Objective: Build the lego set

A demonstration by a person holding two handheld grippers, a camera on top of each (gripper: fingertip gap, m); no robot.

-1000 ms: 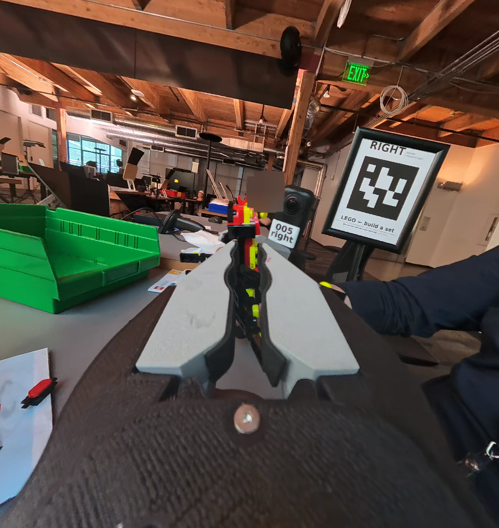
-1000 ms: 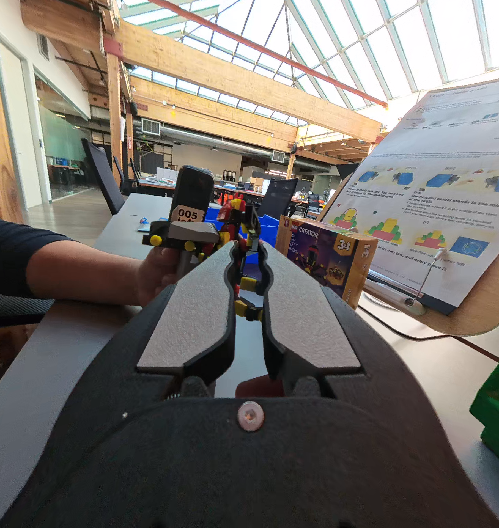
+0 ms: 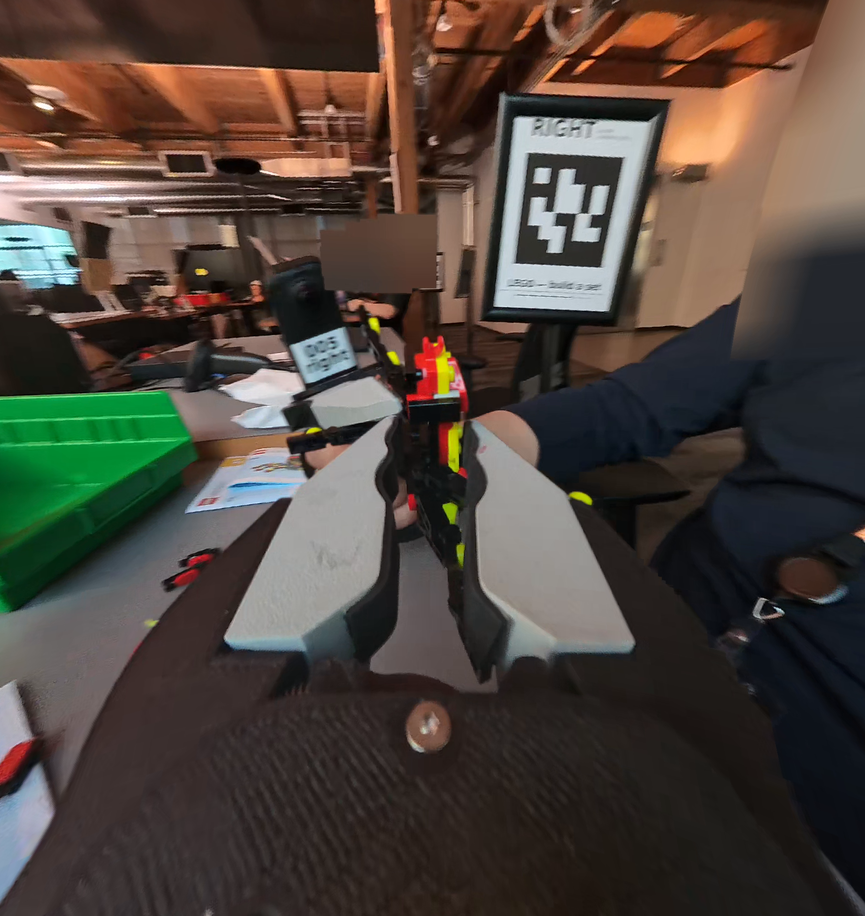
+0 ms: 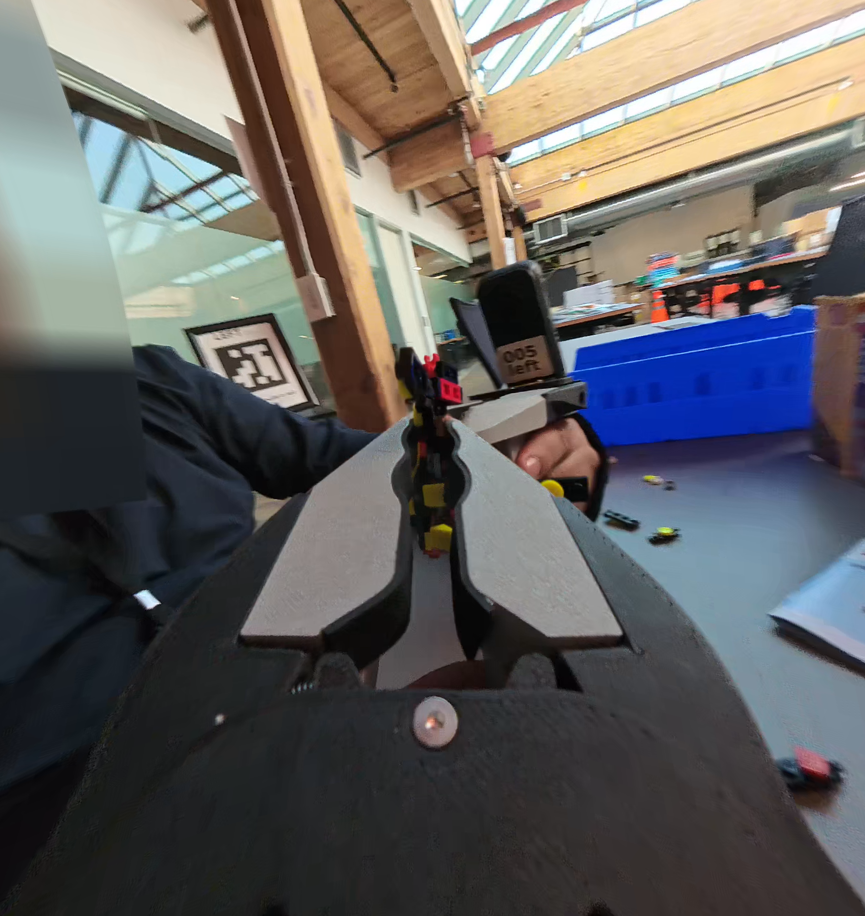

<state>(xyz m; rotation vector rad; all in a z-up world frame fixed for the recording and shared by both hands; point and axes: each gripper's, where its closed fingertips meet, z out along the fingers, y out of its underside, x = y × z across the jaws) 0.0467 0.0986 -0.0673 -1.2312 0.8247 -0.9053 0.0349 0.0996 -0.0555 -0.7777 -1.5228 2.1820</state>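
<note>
Fingers (image 3: pixel 321 520) of the left gripper (image 3: pixel 428 426), grey with black wavy pads, fill the near part of its view. Between them stands a small brick model (image 3: pixel 438 376) in red, yellow and black, held upright above a grey table (image 3: pixel 74 634). The model lies against the pad on the right. Farther down, a sliver of hand shows between the model and the other pad. At the tips the picture is blurred, so it cannot be told whether this gripper clamps the model or only brackets it.

The right gripper (image 4: pixel 430 426) meets the same model from the opposite side. Its fingers are drawn close together, with both pads pressed on the model's narrow black-and-yellow body.

Just beyond, loose brick pieces (image 3: pixel 192 565) lie on the table. A printed booklet (image 3: pixel 252 481) and a green bin (image 3: pixel 74 446) lie a little farther off. A blue bin (image 4: pixel 693 376) sits at the table's other end, and a framed black-and-white marker sign (image 3: pixel 569 208) stands behind.

The likely risk is that the model comes apart or twists. It is slender and built of snap-together parts, and two grippers bear on it from opposing directions. Uneven pressure or a sideways pull could pop a joint. A slack left hold would leave all the weight on one narrow pinch, letting the model pivot or drop among the loose pieces.
</note>
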